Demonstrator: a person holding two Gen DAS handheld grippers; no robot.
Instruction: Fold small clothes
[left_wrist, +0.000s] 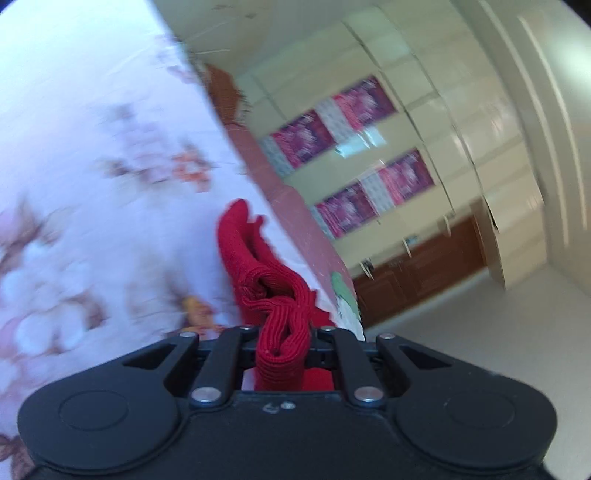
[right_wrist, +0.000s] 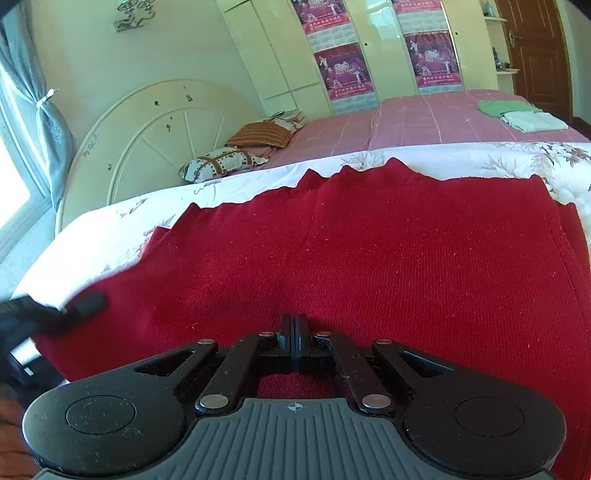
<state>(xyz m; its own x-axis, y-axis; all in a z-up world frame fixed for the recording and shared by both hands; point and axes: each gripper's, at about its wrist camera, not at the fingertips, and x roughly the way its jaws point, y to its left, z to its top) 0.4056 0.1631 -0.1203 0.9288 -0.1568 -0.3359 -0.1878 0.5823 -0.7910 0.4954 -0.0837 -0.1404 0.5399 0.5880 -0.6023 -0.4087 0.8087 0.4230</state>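
Red knit garment (right_wrist: 369, 258) lies spread flat on the bed, on a white floral cover (right_wrist: 480, 155), w/ a scalloped far edge facing the pink bedspread (right_wrist: 406, 118). In the left wrist view a bunched ribbed part of the same garment (left_wrist: 282, 347) is pinched up between the fingers of the left hand-held gripper (left_wrist: 282, 343), jaws clamped on the fabric; rest of the cloth trails fwd onto the floral cover (left_wrist: 92, 147). That view is tilted & motion-blurred.

Right hand-held gripper (right_wrist: 294, 332) sits low over the near part of the garment, fingers pressed together; whether any fabric is caught between them can't be told. The left hand-held gripper (right_wrist: 79, 304) shows at the garment's left edge in the right wrist view, blurred, touching the cloth.

Further out on the bed: two patterned pillows (right_wrist: 221, 164) & a striped orange cushion (right_wrist: 264, 134) near the round white headboard (right_wrist: 155, 133); folded green & white clothes (right_wrist: 521, 114) at the far right. Behind: cream wardrobes w/ purple posters (right_wrist: 341, 72), a brown door (right_wrist: 532, 55), grey-blue curtain (right_wrist: 29, 103) at left.
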